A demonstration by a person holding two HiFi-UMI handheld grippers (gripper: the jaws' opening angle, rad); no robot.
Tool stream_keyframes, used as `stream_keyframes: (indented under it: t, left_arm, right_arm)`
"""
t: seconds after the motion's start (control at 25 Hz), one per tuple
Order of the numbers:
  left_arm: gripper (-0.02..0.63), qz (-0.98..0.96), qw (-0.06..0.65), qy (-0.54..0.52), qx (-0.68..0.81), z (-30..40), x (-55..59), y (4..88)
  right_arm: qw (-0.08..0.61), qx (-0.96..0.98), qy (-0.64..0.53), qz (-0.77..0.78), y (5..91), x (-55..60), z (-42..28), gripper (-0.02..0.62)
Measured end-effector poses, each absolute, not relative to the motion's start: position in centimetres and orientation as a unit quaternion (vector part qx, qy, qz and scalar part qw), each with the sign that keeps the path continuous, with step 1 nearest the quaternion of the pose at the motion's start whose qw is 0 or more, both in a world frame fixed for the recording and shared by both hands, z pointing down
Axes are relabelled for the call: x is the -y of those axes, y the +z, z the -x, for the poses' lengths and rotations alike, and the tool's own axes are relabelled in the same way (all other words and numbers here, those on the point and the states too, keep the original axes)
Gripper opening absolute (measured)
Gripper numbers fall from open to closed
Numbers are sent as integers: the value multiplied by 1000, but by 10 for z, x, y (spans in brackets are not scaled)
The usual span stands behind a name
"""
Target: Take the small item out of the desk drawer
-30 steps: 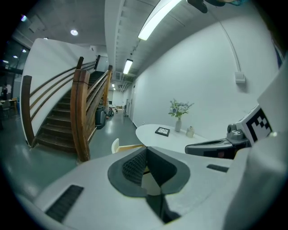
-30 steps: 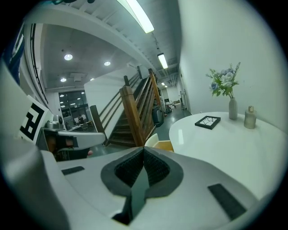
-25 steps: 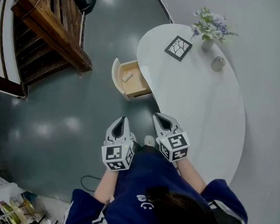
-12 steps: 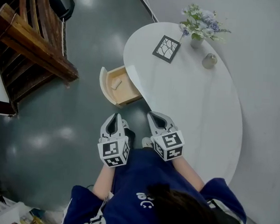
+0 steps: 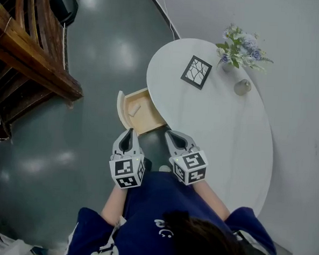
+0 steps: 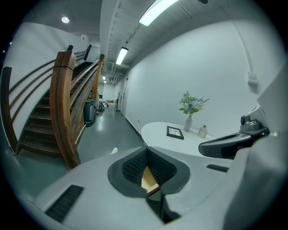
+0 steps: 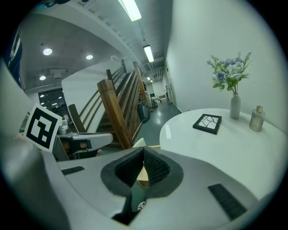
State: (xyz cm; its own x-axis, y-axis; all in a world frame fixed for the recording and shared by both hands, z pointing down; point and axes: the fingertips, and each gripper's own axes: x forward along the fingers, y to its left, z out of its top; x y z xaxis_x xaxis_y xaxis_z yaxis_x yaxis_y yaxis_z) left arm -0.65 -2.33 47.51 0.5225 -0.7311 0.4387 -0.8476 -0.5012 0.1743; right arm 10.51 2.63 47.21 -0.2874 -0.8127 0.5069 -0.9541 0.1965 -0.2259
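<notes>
A wooden drawer stands pulled out from the left edge of the white oval desk. A small pale item lies inside it near the far corner. My left gripper hangs just short of the drawer's near end, shut and holding nothing. My right gripper is beside it, over the desk's edge, also shut and empty. In the left gripper view the pads meet, with a sliver of the drawer's wood below them. The right gripper view shows its pads touching too.
On the desk's far end are a black framed picture, a vase of flowers and a small bottle. A wooden staircase rises at the left across the grey floor. The white wall runs behind the desk.
Both grippers have come forward, closer to the open drawer, still shut. The view has shifted with the person's head.
</notes>
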Motion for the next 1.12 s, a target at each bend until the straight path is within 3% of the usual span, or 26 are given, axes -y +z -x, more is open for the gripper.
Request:
stream_keyframes:
  t: [0.52,1.12]
  left_arm:
    - [3,-874,168,180,419,39,95,487]
    - [3,-846,201,165,466,72,131,489]
  right_arm:
    - [167,702,328,-610,514,39,-70,8]
    - [221,691,356,-589,537,87,-55,9]
